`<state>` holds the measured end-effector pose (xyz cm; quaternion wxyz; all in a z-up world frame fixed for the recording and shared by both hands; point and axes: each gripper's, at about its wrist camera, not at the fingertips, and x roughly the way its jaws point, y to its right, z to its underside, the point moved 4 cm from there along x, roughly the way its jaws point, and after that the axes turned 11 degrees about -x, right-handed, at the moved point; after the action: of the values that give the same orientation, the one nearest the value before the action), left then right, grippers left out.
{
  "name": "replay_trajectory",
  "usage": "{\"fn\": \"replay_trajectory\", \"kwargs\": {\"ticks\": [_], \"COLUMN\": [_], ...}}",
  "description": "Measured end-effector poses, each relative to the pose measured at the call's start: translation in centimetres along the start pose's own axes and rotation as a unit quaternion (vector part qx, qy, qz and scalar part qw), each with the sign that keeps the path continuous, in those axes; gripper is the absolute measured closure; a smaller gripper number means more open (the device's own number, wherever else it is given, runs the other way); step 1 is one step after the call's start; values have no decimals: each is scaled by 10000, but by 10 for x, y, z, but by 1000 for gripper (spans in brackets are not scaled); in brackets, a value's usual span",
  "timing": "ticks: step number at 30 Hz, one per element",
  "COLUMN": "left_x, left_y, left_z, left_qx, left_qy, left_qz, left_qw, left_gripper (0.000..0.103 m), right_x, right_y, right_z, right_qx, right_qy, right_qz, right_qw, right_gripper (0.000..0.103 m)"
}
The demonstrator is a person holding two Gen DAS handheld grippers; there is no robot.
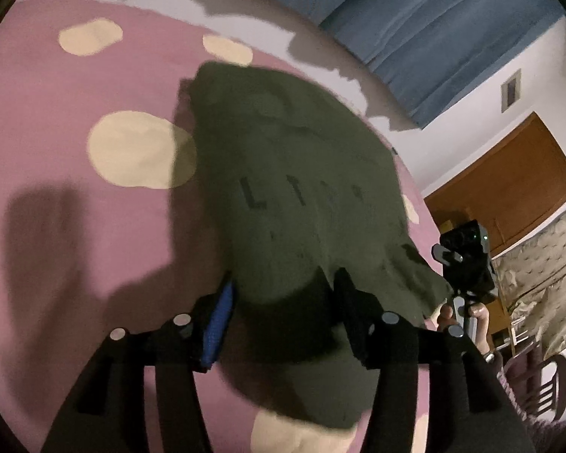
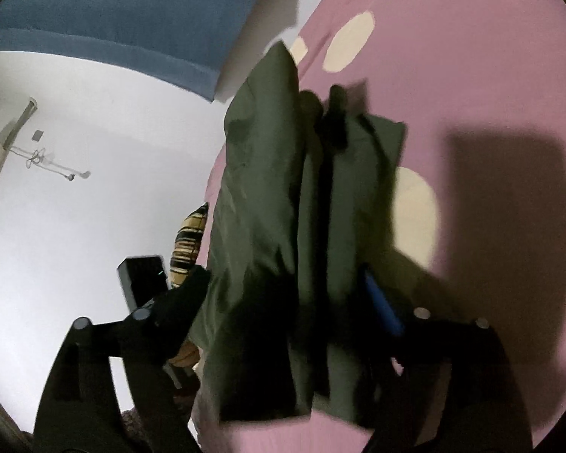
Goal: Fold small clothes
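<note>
We note the olive-green garment (image 1: 298,188) lying on the pink spotted bedsheet (image 1: 56,151), partly folded, with faint dark lettering facing up. Seen from the left claw (image 1: 283,313), it stretches straight ahead and away; its near hem sits between the two fingers, which stand apart and do not appear to press the cloth. The blue pad (image 1: 219,321) on one finger is bare.

The right claw (image 2: 286,302) is also spread wide, jaws well apart, with the garment (image 2: 268,188) running lengthwise between them, stacked in long layers. We cannot tell whether a fold edge touches either finger; the frame is blurred.

Key relation: the long axis of the cloth runs along both claws' pointing lines. The right hand (image 1: 468,317) shows at the garment's right edge, so each claw is nearest its own side. We judge the next fold needs fresh grips at the near hem.
</note>
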<state>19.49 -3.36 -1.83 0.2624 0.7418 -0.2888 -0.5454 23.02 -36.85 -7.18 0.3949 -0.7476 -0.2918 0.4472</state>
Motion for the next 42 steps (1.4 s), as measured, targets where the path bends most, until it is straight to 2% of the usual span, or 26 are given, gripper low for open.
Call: {"fn": "replay_trajectory", "kwargs": {"ticks": [5,10,12,14,18,20,22,24,29,33,36,42], "left_x": [-41,-32,-18,-5,3,6,10,12,12,11,9,10], "left_y": [16,29,27,20,3,-5,-11,-13,-12,-15,-17,-23], "left_z": [41,81,83,78,69,62,59,57,57,59,58,56], "left_qx": [607,1210,1197,923,451,289,189,190,373,452,607,605], "left_qy": [201,-25,-124,-202,-84,-5,-42,-23,45,-3,68,83], "left_qz": [88,-230,-400,-521,-659,-835,-905,-1030,-1172,-1190,-1243,-1205], "left_qw": [9979,9924,9919,9942,9968,9961,9957,9945,9924,9919,9904,9908], "left_gripper": [39,38,38,38,38,38,38,36,35,34,34,34], "right_x": [-25,-17,-9,-3,2,3,3,1,-3,0,-1,-2], "right_y": [1,-16,-24,-25,-21,-19,-14,-11,-6,15,11,8], "right_z": [23,41,40,39,42,43,45,46,51,56,56,57], "right_qx": [100,138,139,120,192,166,202,134,95,387,305,327], "right_qy": [93,88,83,18,-32,-72,-135,-161,-87,34,23,52], "right_qz": [202,12,109,261,303,309,309,310,140,-186,-207,-210], "right_qw": [9997,9999,9998,9996,9994,9994,9992,9993,9998,9991,9993,9992], "right_gripper": [17,15,14,14,14,30,71,82,87,88,88,88]}}
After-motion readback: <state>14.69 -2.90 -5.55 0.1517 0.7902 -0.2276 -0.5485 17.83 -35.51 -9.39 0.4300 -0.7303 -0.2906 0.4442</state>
